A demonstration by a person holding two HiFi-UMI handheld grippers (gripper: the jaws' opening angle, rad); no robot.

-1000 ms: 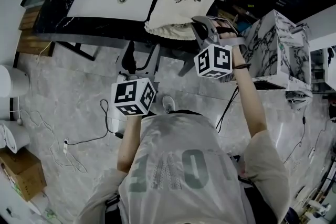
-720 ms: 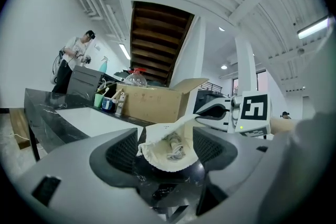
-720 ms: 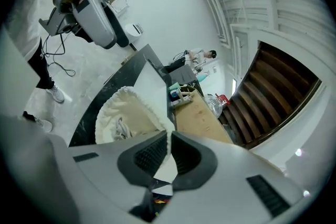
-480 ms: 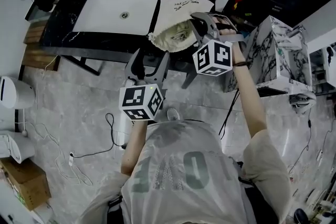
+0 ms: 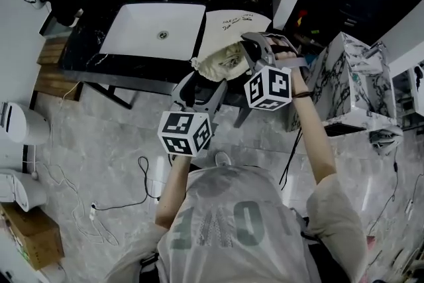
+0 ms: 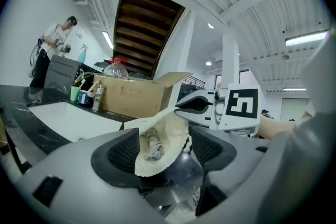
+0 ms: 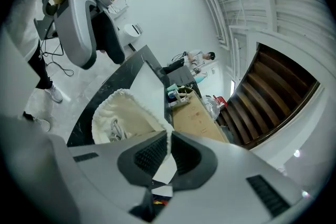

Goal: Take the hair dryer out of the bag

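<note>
Subject: cream drawstring bag (image 5: 232, 26), lying flat on the dark counter (image 5: 86, 56). The white sink basin (image 5: 132, 33) is just beside the bag, on its left in the head view.

Orientation: the bag's long axis runs from its closed end at the back of the counter to its mouth at the front edge, nearest the person. The mouth is lifted and gapes toward the person.

Right gripper (image 5: 250, 53): jaws clenched on a fold of the bag's rim, on the right side of the mouth. The right gripper view shows the fabric pinched between the pads, and this grip holds the opening up.

Left gripper (image 5: 202, 83): jaws released and standing wide, with nothing gripped. It is near the bag's mouth but apart from it, and the left gripper view looks straight into the opening.

Hair dryer: inside the bag. Only a coil of grey cord (image 6: 153, 145) shows, just within the mouth. The dryer's body cannot be made out.

Assessment: the contents lie straight ahead of the left jaws, along the bag's long axis. The left gripper is the only free one, so the reach inside falls to it. The cord is the nearest thing it could seize, though the body would likely be the sounder grip.
</note>
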